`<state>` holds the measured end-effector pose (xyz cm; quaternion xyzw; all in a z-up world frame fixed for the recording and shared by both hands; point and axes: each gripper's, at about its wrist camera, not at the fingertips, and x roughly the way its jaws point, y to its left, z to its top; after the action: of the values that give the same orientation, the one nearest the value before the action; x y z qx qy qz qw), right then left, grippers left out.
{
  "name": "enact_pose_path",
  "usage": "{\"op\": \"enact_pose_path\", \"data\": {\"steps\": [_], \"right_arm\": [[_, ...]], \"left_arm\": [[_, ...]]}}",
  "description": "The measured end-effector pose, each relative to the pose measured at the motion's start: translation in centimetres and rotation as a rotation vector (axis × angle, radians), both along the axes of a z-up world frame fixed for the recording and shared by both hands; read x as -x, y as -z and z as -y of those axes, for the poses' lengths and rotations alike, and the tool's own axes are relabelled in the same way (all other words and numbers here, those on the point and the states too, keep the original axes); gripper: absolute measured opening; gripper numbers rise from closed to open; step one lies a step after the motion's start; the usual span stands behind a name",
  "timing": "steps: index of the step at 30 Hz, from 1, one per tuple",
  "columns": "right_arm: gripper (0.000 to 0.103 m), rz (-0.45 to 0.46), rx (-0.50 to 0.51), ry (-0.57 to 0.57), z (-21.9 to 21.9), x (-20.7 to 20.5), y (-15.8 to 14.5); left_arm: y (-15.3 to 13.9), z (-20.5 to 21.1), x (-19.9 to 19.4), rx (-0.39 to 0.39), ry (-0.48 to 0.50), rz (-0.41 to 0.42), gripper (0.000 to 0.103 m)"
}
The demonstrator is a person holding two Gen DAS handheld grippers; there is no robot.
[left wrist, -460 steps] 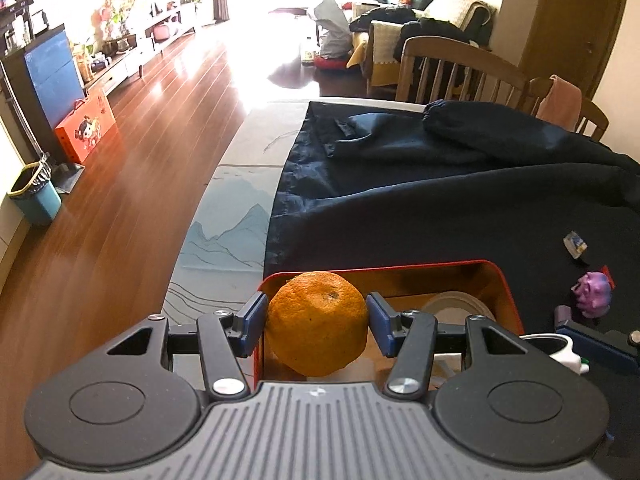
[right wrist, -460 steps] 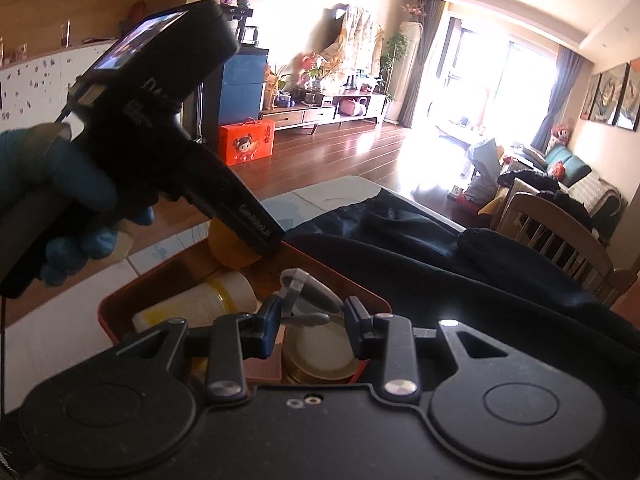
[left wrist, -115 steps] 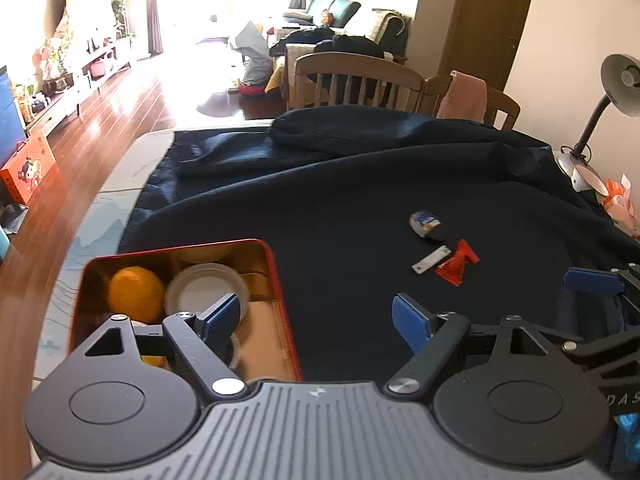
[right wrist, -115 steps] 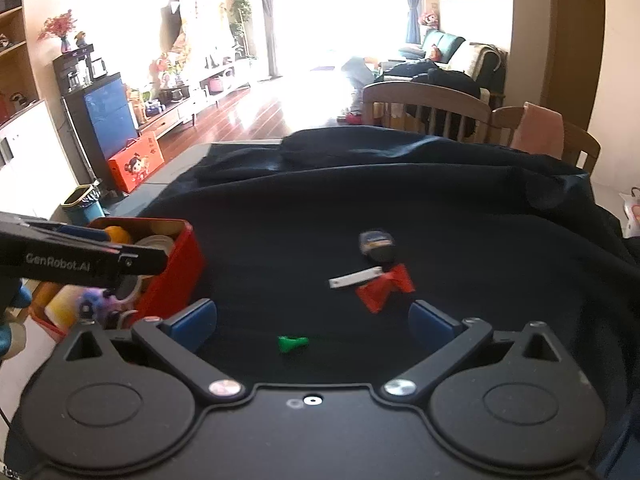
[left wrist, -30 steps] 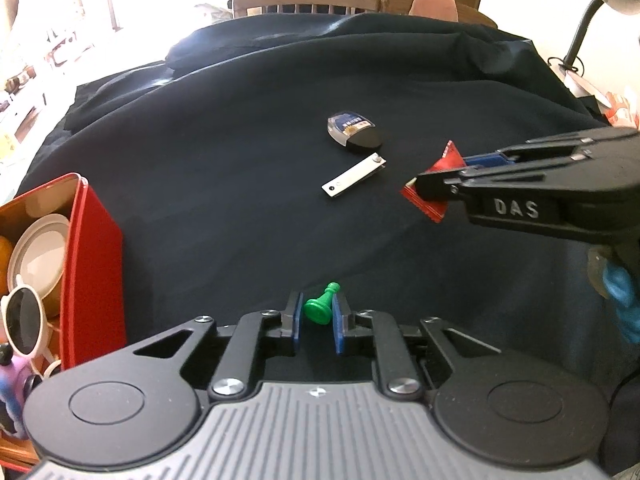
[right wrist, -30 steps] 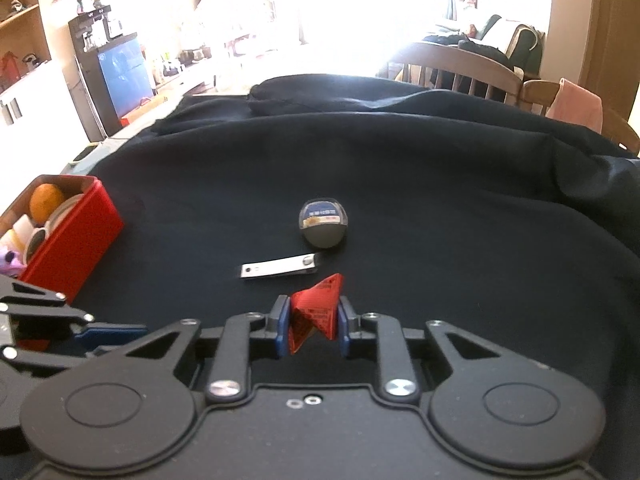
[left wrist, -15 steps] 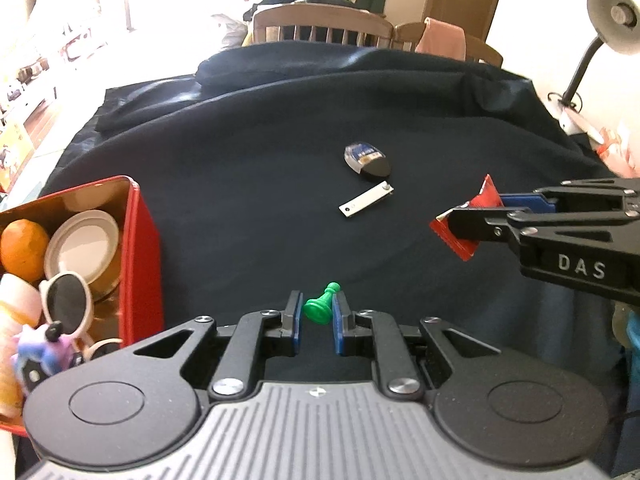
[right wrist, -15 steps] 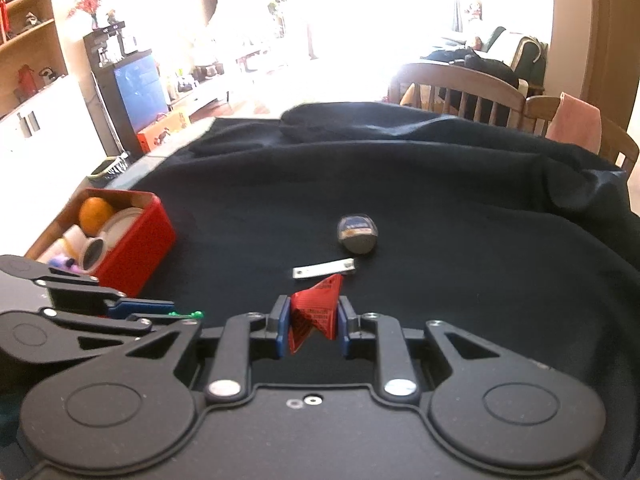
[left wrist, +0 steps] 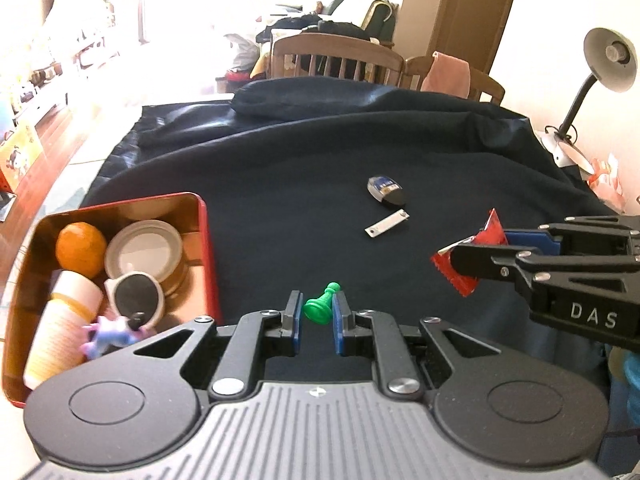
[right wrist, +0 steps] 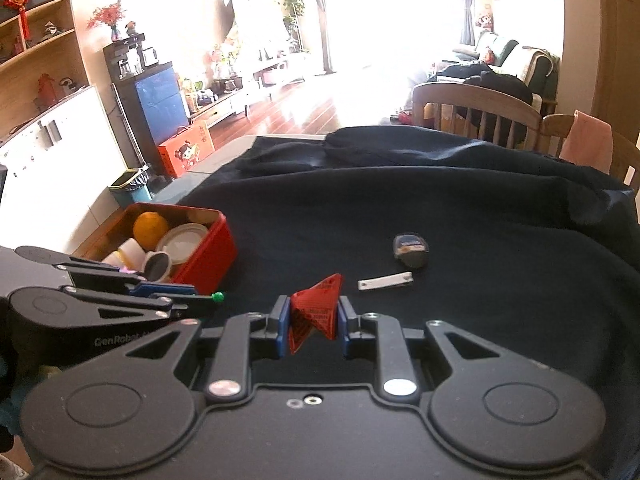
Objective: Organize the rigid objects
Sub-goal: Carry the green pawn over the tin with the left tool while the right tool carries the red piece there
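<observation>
Both grippers loaded, both up off the table. Left gripper is clamped on the green pawn, pads on its base end, head sticking out forward; it hangs just right of the red tin. Right gripper is clamped on the red packet, which looks folded into a peak between the pads. My read on handling: the pawn is hard plastic, light, small and rounded, so it could pivot or squirt out of the pads; grip across the base is the sane place. The packet looks like thin crinkly foil, near weightless, will deform rather than slip, so a pinch on the body is fine. Tin already holds an orange, lids and a bottle, so little free floor. Small case and flat metal strip lie on the dark cloth, near each other.
</observation>
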<state>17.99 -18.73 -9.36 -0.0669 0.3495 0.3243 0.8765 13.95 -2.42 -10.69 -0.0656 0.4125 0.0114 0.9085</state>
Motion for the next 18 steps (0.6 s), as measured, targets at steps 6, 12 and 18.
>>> {"op": "enact_pose_path", "data": {"steps": [6,12,18], "right_arm": [[0.022,0.013,-0.003,-0.016,-2.4,1.2,-0.6],[0.022,0.020,-0.004,-0.029,-5.0,2.0,-0.8],[0.022,0.024,0.001,-0.043,-7.9,2.6,-0.8]], "left_arm": [[-1.0,-2.5,1.3,0.004,-0.018,0.018,0.015],[-1.7,-5.3,2.5,0.002,-0.039,0.031,0.015],[-1.9,-8.4,3.4,-0.001,-0.064,0.036,0.015]]}}
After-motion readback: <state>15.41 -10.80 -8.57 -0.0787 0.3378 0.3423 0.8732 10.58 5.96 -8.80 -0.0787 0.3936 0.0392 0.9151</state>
